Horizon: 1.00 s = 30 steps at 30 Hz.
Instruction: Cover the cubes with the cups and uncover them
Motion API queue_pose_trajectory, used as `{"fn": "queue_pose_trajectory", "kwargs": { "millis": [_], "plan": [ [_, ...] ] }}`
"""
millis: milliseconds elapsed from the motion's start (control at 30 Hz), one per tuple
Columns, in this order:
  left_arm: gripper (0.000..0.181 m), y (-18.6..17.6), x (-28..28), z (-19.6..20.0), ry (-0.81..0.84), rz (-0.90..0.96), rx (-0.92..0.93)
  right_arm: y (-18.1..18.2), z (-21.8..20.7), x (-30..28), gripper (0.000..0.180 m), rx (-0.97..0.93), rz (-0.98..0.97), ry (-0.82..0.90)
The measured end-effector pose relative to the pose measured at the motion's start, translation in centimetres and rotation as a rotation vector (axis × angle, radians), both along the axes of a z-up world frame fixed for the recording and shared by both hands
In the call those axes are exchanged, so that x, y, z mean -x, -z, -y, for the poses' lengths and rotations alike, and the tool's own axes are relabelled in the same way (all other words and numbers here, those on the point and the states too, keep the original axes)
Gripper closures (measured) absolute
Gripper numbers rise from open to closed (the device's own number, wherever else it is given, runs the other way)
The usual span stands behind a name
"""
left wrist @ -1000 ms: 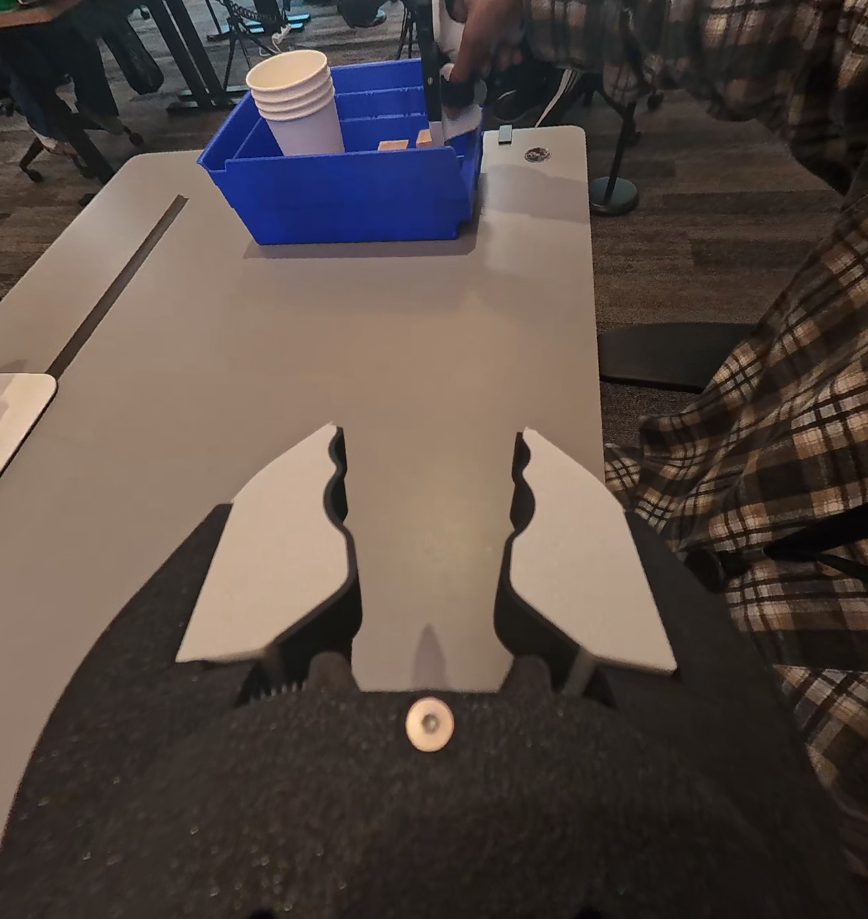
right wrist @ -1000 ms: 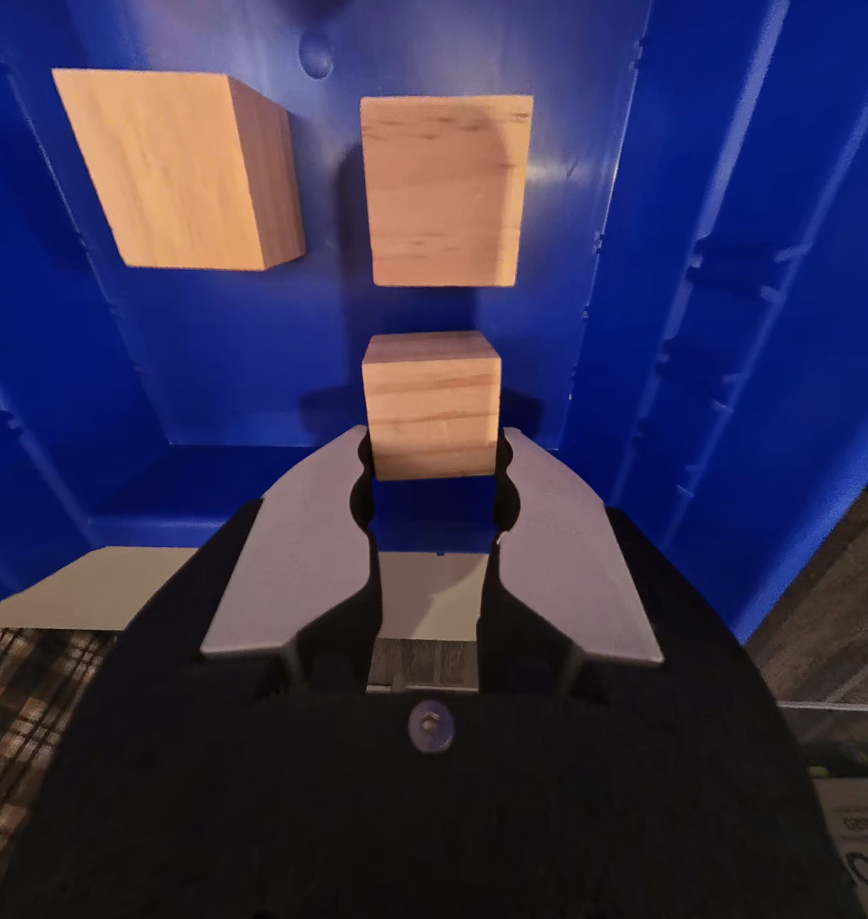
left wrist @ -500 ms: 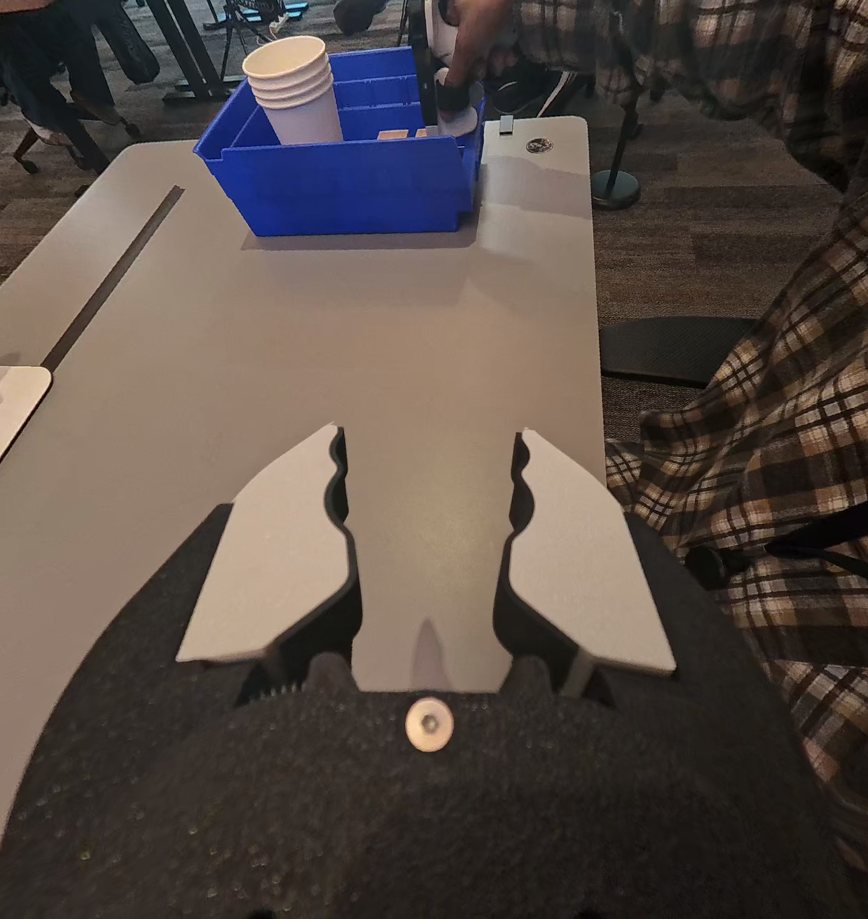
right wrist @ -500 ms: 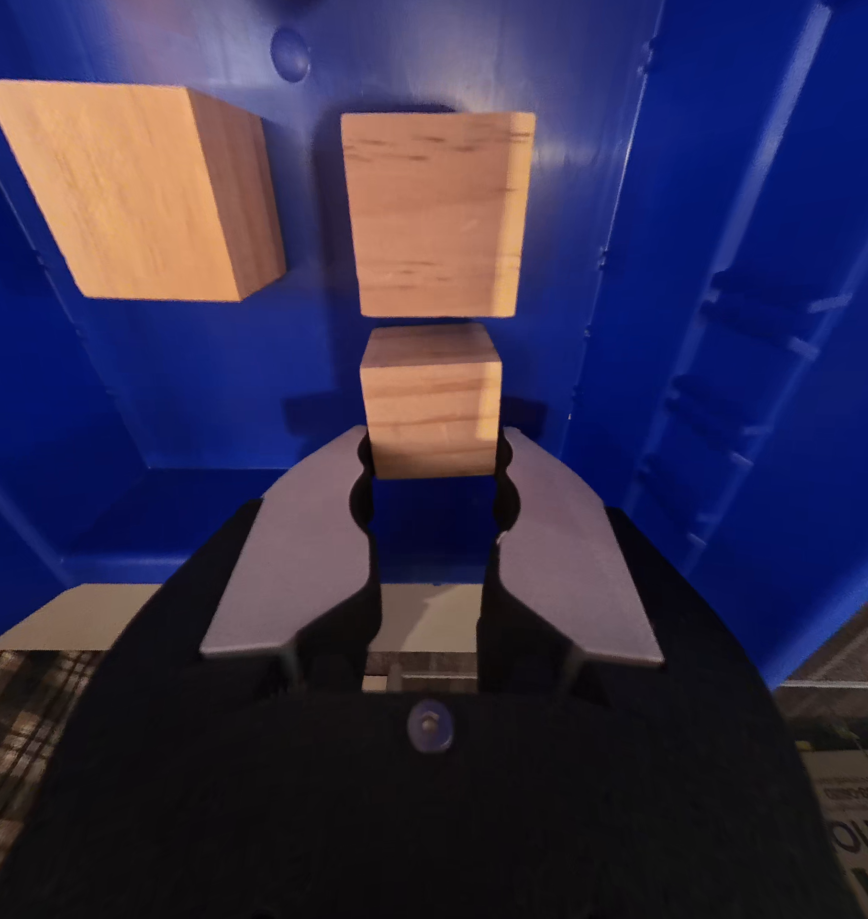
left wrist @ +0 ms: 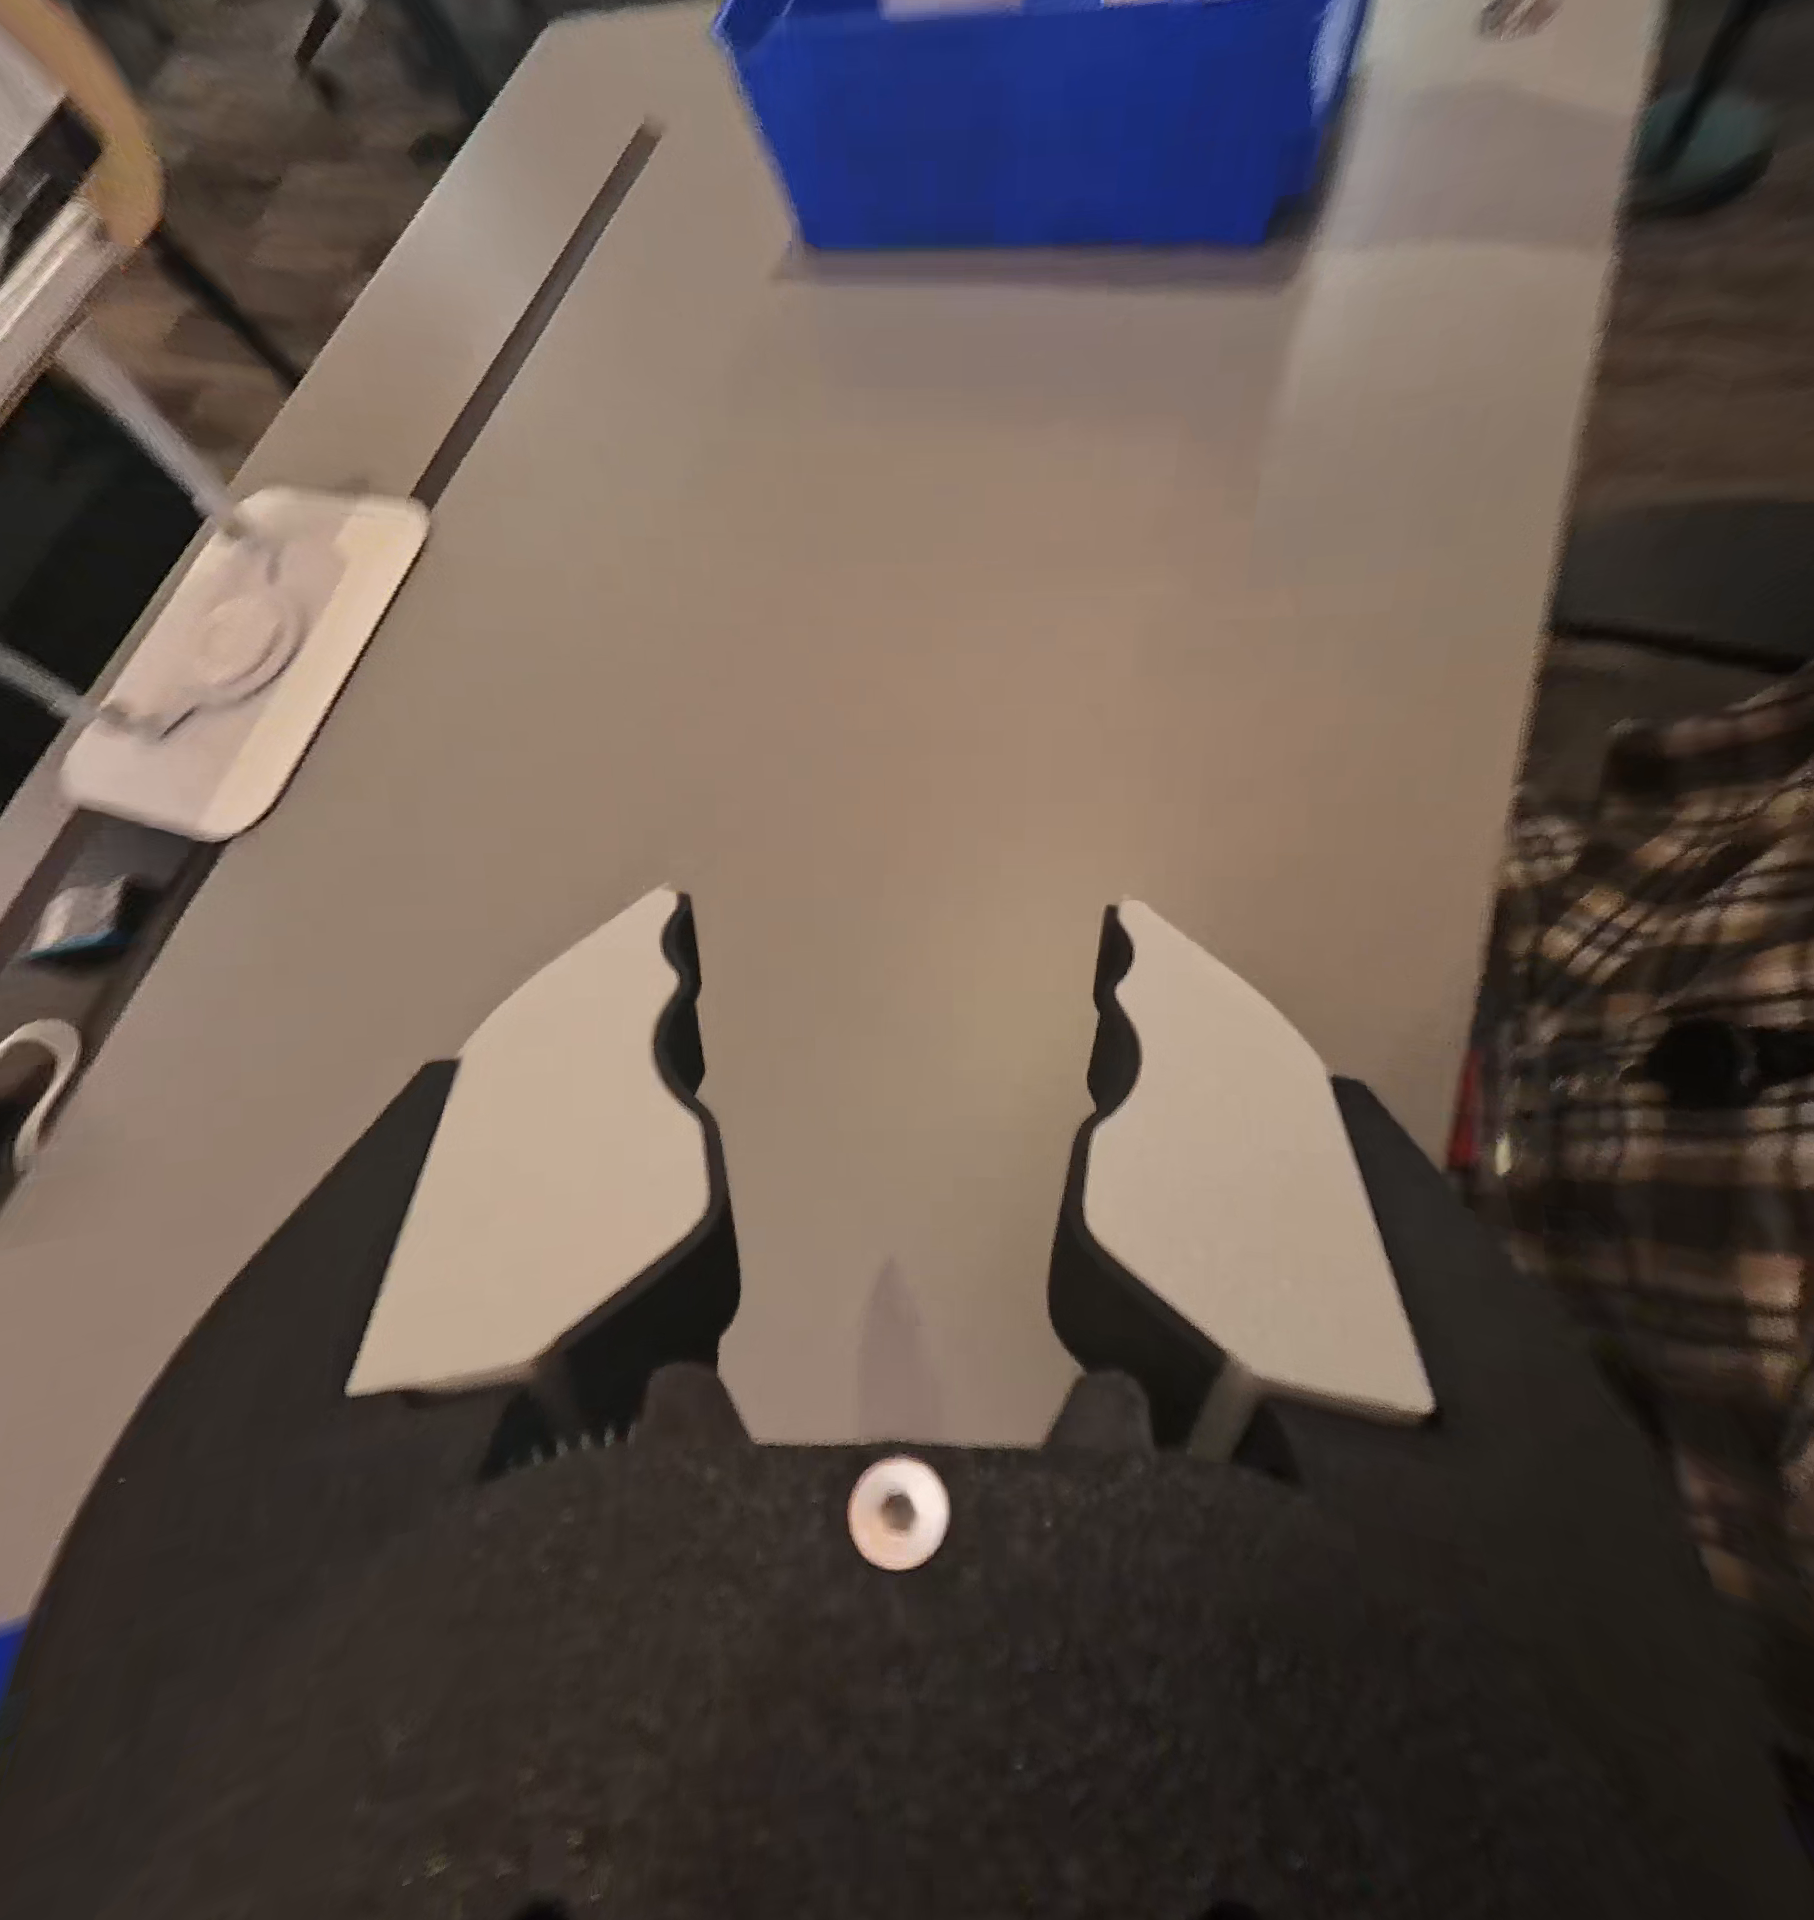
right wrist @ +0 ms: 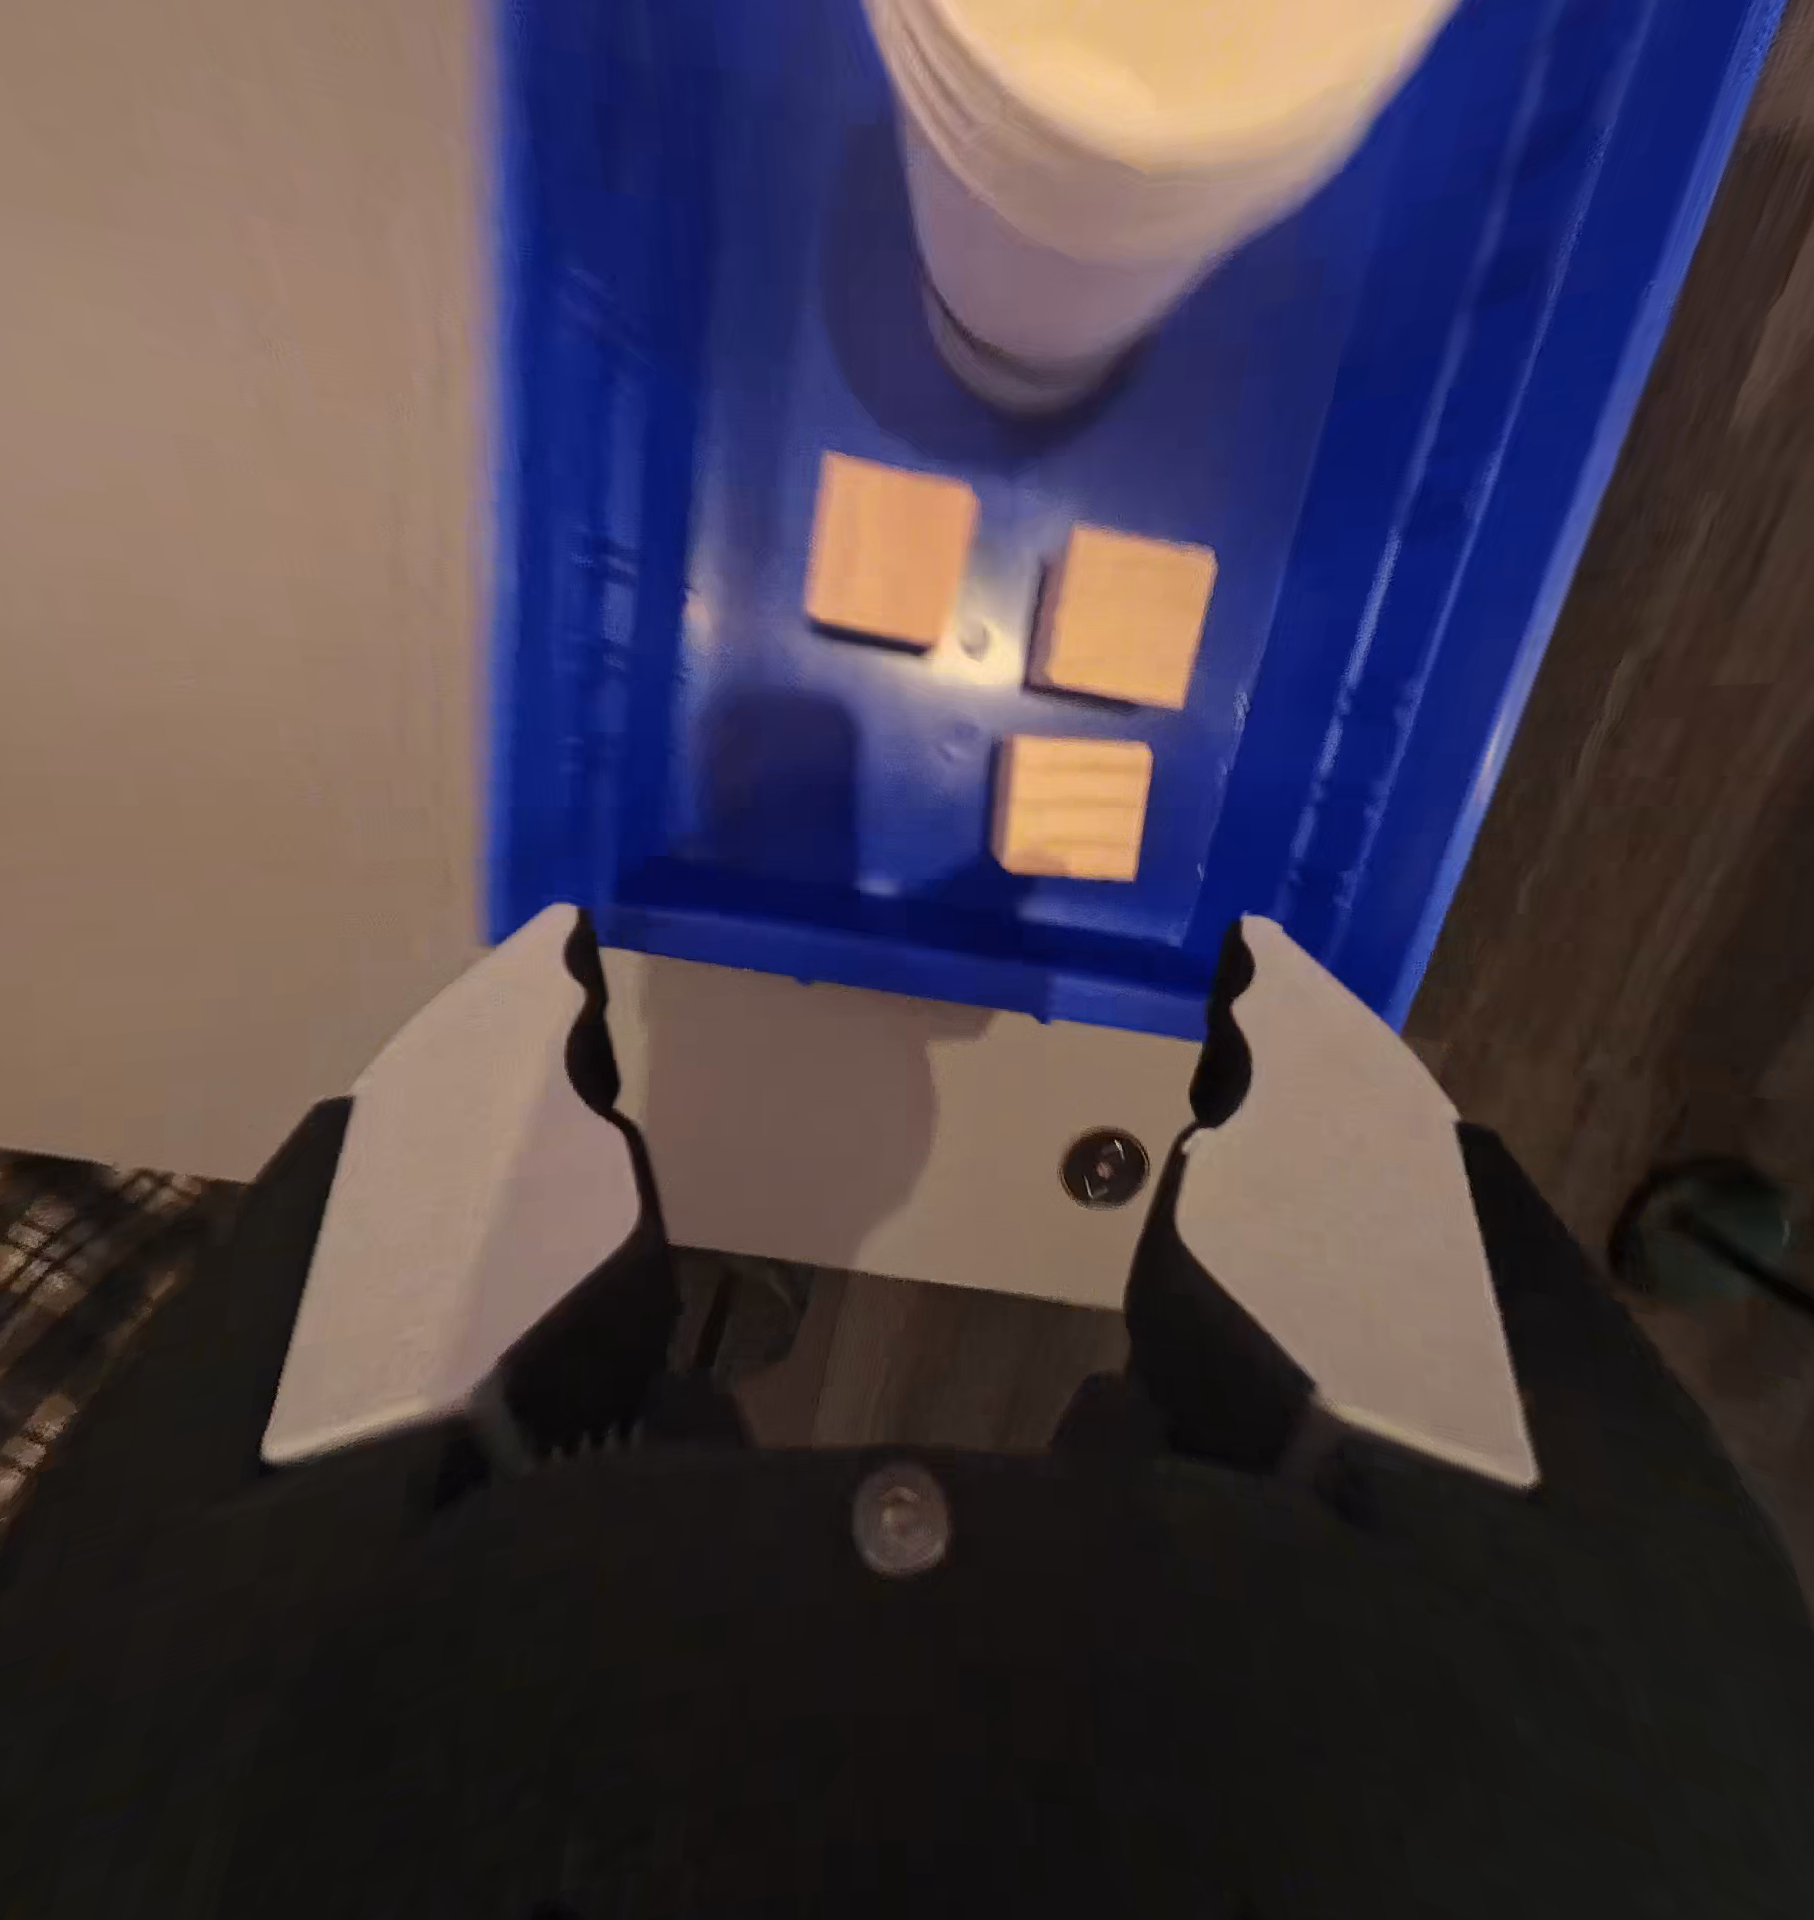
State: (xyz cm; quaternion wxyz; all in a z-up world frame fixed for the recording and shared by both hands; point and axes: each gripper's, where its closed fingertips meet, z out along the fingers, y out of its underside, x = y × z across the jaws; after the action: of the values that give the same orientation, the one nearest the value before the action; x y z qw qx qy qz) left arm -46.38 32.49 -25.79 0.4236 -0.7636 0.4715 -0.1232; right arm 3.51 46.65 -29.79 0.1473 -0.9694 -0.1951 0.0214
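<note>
Three wooden cubes lie on the floor of the blue bin [right wrist: 560,582]: one at the left [right wrist: 890,566], one at the right [right wrist: 1126,619], one nearest me [right wrist: 1075,808]. A stack of white paper cups [right wrist: 1069,197] stands in the bin beyond them. My right gripper [right wrist: 908,935] is wide open and empty, held above the bin's near end. My left gripper [left wrist: 898,914] is open and empty over the bare grey table [left wrist: 934,582], well short of the blue bin [left wrist: 1038,125]. The view is blurred.
A white stand base [left wrist: 248,665] sits on the table's left side, beside a dark slot [left wrist: 539,281]. A person's plaid sleeve [left wrist: 1692,935] is at the right, past the table edge. A round metal fitting [right wrist: 1103,1167] is in the table near the bin.
My right gripper has let go of the cube, opened wide and pulled up and back out of the bin. My left gripper view has shifted; the bin now sits at the top edge.
</note>
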Motion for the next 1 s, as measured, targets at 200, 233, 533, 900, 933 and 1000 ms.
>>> {"fn": "queue_pose_trajectory", "kwargs": {
  "millis": [200, 233, 533, 900, 933, 1000],
  "plan": [
    [0.103, 1.2, 9.3, -2.1, -0.124, -0.280, 0.095, -4.3, 4.1, 9.8, 0.063, -0.333, -0.285, -0.303],
    [0.101, 1.7, 10.4, -2.5, -0.133, -0.318, 0.120, -3.7, 5.1, 11.2, 0.062, -0.341, -0.322, -0.347],
    [0.096, 9.6, 15.0, -5.3, -0.029, -0.628, 0.345, 3.1, 11.7, 18.2, 0.067, -0.273, -0.451, -0.571],
    [0.121, 15.7, 15.2, -6.9, 0.048, -0.716, 0.517, 5.7, 13.2, 18.9, 0.070, -0.218, -0.531, -0.589],
    [0.135, 15.9, 15.0, -6.7, 0.056, -0.706, 0.542, 5.7, 13.1, 19.1, 0.071, -0.217, -0.540, -0.592],
    [0.136, 15.6, 14.6, -7.1, 0.037, -0.678, 0.540, 5.7, 13.0, 19.8, 0.073, -0.223, -0.567, -0.605]
  ]
}}
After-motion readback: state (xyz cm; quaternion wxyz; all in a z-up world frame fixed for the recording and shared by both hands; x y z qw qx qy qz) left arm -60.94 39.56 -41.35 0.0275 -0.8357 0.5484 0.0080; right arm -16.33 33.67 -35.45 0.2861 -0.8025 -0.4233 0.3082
